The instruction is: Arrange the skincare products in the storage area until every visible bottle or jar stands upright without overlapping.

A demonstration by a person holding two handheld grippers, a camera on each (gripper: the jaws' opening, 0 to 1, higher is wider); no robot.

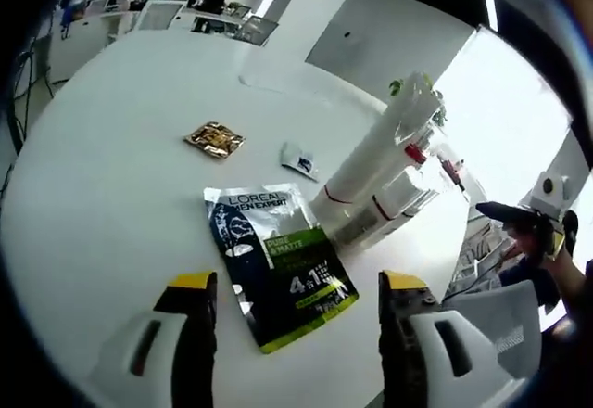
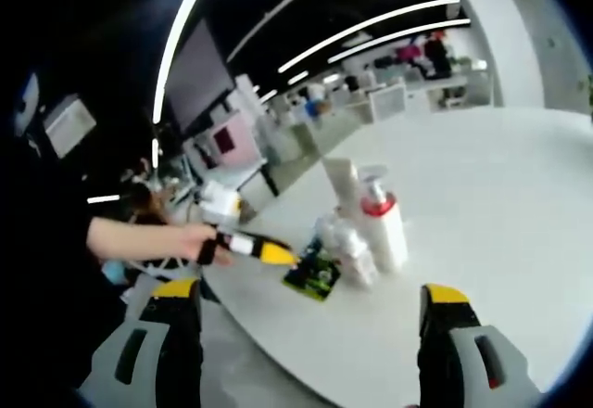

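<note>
Lying flat on the white table [image 1: 111, 185], the dark sachet [image 1: 278, 261] runs its long axis from far left to near right, ending between the left gripper [image 1: 296, 308] jaws, which gape wide and hold nothing. Just right of it, white bottles [image 1: 380, 162] slant toward the far right. The right gripper [image 2: 310, 311] jaws are also wide apart and empty, short of the bottle cluster.

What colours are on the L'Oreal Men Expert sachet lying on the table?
The L'Oreal Men Expert sachet is dark navy with a lime-green band and white lettering, clearest in the left gripper view.
</note>
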